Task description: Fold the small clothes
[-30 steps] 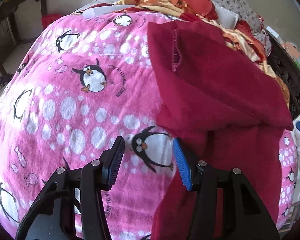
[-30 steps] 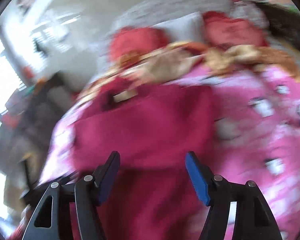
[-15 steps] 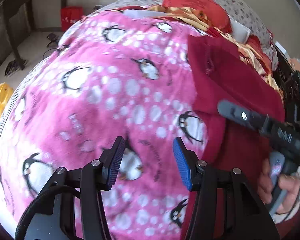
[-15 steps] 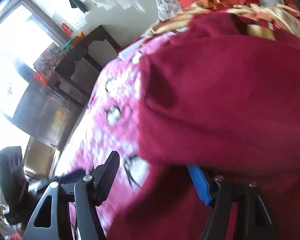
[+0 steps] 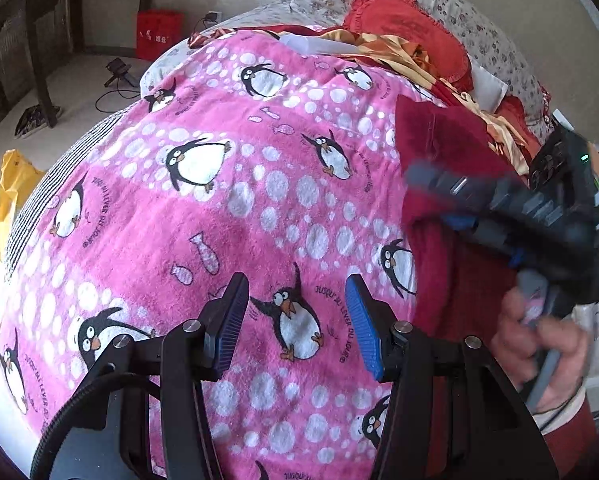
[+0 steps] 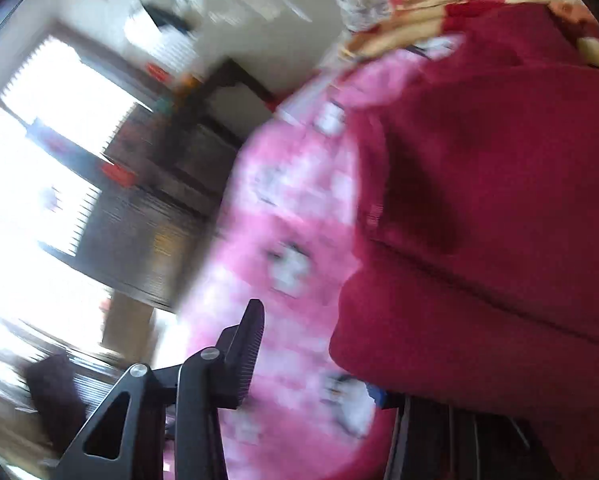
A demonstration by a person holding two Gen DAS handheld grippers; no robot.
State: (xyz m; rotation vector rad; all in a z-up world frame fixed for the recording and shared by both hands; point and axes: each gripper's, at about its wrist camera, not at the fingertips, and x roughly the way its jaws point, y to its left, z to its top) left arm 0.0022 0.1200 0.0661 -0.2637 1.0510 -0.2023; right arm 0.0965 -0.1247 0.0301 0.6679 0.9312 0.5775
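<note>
A dark red garment (image 5: 443,152) lies partly folded on the right side of a pink penguin blanket (image 5: 219,208). My left gripper (image 5: 295,320) is open and empty above the blanket, left of the garment. My right gripper (image 5: 439,200) shows in the left wrist view lying across the garment's folded edge, with one finger above the cloth and one blue pad under it. In the blurred right wrist view the garment (image 6: 499,208) fills the right side and covers the right finger; the left finger (image 6: 247,356) stands wide apart. The jaws are spread around the fold.
Red and floral pillows (image 5: 403,28) and a gold-patterned cloth (image 5: 387,52) lie at the bed's far end. A dark wooden table (image 5: 39,32), a red bag (image 5: 157,34) and a yellow bag (image 5: 7,196) stand on the floor to the left.
My left gripper has pulled back left, off the garment. My right gripper has swung in over the garment's folded edge and tilted, with cloth now over its right finger.
</note>
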